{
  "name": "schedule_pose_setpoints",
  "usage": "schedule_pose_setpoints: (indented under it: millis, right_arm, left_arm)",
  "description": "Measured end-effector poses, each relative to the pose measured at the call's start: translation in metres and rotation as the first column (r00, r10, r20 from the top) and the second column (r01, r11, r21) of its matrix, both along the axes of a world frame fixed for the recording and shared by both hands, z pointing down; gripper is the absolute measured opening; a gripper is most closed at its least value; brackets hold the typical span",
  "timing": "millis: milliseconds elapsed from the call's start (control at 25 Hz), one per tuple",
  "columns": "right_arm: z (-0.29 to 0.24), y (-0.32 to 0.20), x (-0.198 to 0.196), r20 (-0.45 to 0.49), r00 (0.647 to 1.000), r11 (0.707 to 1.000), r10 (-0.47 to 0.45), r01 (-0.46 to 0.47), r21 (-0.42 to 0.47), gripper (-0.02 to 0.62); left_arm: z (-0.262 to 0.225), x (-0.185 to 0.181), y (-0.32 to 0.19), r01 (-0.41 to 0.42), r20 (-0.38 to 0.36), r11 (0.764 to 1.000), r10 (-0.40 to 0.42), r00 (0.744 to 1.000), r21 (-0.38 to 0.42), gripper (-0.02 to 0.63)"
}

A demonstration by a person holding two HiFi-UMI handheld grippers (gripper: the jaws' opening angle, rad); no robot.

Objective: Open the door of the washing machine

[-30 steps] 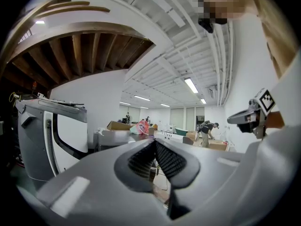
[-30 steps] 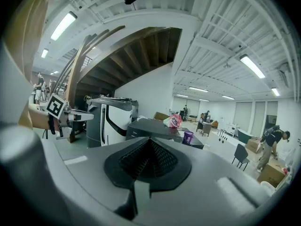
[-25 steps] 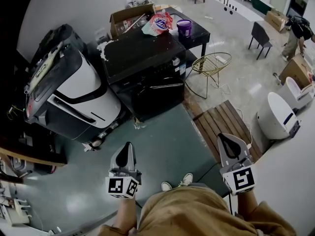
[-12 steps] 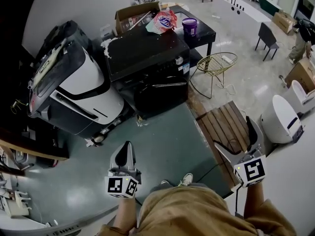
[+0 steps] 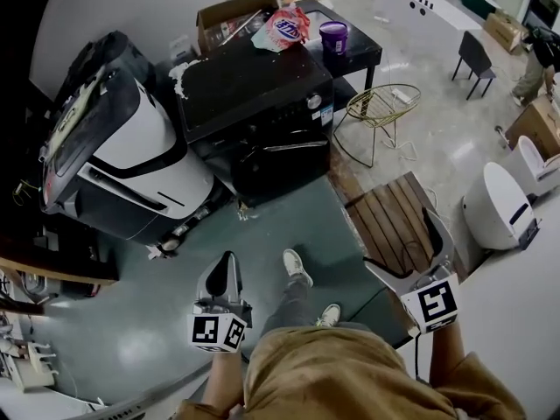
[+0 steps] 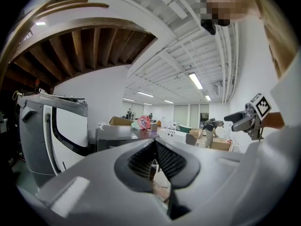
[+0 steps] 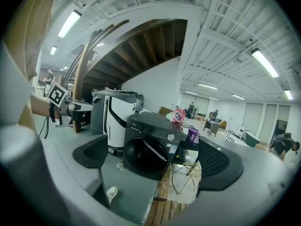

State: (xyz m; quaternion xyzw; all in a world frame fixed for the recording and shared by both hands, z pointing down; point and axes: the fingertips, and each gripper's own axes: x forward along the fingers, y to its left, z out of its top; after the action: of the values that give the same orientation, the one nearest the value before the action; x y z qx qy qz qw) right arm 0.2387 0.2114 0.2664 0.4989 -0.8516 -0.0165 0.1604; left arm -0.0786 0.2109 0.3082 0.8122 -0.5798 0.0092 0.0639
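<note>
Right gripper view: facing the washing machine (image 7: 157, 122), well apart, its door (image 5: 282, 168) shut. Right claw (image 7: 155, 158) just opened wide on nothing; left claw (image 6: 155, 158) pressed together, empty. Left: approaching, gripping, pulling.

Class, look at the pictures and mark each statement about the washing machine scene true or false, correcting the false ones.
1. The washing machine has its door shut. True.
2. The right gripper grasps the door. False: it hangs well short of the machine. Its jaws stand wide apart, having just been opening, with nothing between them.
3. The left gripper has its jaws together. True.
4. The purple tub stands on the washing machine. False: it stands on the black table beside it.
5. A gold wire chair stands near the machine. True.
</note>
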Motion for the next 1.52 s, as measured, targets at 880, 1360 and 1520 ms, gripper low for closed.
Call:
schedule_pose_setpoints:
  millis: [880,1360,1520]
  right_arm:
    - [0.034,-0.260,-0.047,-0.229,0.973,0.975,-0.044,-0.008,-0.222,0.569]
    - [0.066,-0.359,-0.020,-0.185,0.962,0.950,-0.202,0.147,-0.274,0.568]
    - [0.092,-0.393,-0.011,-0.163,0.948,0.934,-0.275,0.223,-0.279,0.568]
  left_arm:
    - [0.069,0.003,-0.311,-0.141,-0.116,0.983,0.128,0.985,-0.119,0.061]
    - [0.045,0.032,-0.383,0.004,-0.057,0.992,-0.012,0.998,-0.124,0.061]
    - [0.034,0.043,-0.396,0.072,-0.024,0.991,-0.075,0.997,-0.111,0.061]
